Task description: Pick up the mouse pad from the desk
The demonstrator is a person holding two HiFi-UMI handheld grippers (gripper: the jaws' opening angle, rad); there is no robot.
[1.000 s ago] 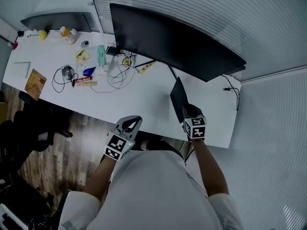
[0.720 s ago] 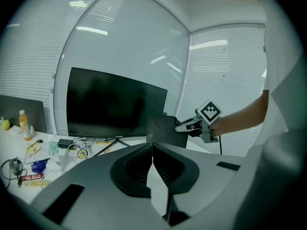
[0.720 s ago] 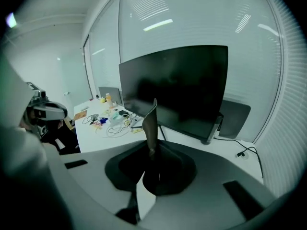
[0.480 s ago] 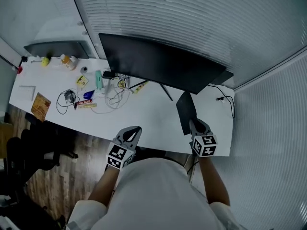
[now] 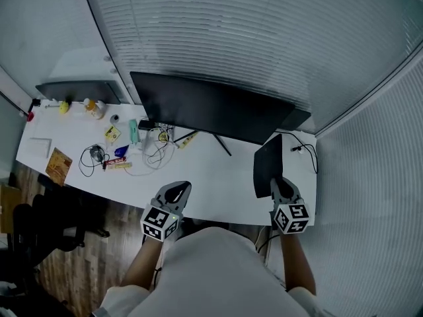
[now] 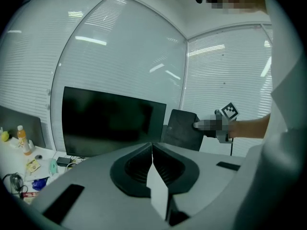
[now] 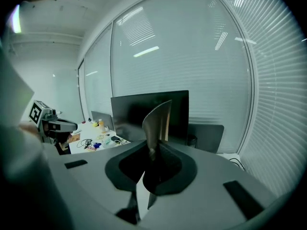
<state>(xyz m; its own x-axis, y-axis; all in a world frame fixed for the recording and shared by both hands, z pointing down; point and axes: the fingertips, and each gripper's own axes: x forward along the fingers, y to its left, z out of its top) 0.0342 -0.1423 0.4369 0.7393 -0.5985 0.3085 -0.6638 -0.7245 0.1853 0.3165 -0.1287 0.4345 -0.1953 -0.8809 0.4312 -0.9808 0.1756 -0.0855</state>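
Observation:
The dark mouse pad hangs in the air over the right end of the white desk, with my right gripper shut on its near edge. In the right gripper view the mouse pad stands edge-on, rising from between the jaws of the right gripper. From the left gripper view the mouse pad shows as a flat dark sheet beside the monitor. My left gripper is held over the desk's front edge, its jaws together and empty; the left gripper shows nothing between them.
A wide black monitor stands at the back of the desk. Cables, a bottle, packets and a booklet litter the left half. A black chair stands on the wooden floor at left. Blinds cover the windows behind.
The right gripper has risen and shifted right with the mouse pad, which now hangs higher above the desk. The left gripper has also risen a little.

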